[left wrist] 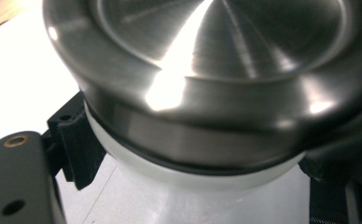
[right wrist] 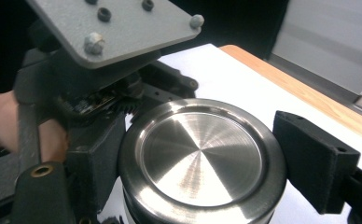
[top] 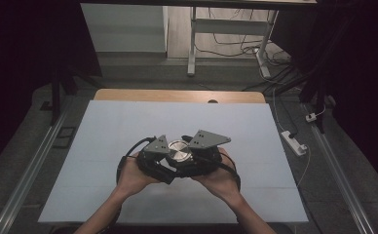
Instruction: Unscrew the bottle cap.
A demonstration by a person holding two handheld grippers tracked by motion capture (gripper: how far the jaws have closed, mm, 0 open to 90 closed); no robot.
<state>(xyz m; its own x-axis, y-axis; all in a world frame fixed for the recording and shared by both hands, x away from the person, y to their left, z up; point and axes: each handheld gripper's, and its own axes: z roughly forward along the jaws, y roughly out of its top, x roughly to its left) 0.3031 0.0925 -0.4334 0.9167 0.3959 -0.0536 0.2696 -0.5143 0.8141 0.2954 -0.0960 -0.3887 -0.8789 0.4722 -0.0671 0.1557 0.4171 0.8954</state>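
Observation:
A white jar (left wrist: 202,196) with a brushed steel lid (top: 179,151) stands on the white table sheet (top: 128,122), near its front middle. My left gripper (top: 161,158) comes in from the left, its black jaws pressed against the white body just under the lid (left wrist: 207,70). From the right, my right gripper (top: 200,152) has its two jaws set against opposite sides of the lid (right wrist: 200,156). A hand holds each gripper. The grey plate of the left gripper (right wrist: 114,28) shows close behind the lid in the right gripper view.
The table's wooden far edge (top: 177,95) shows beyond the sheet. A white power strip (top: 294,142) and cables lie on the floor at the right. Metal rails run along both sides, and a desk frame (top: 192,44) stands farther back.

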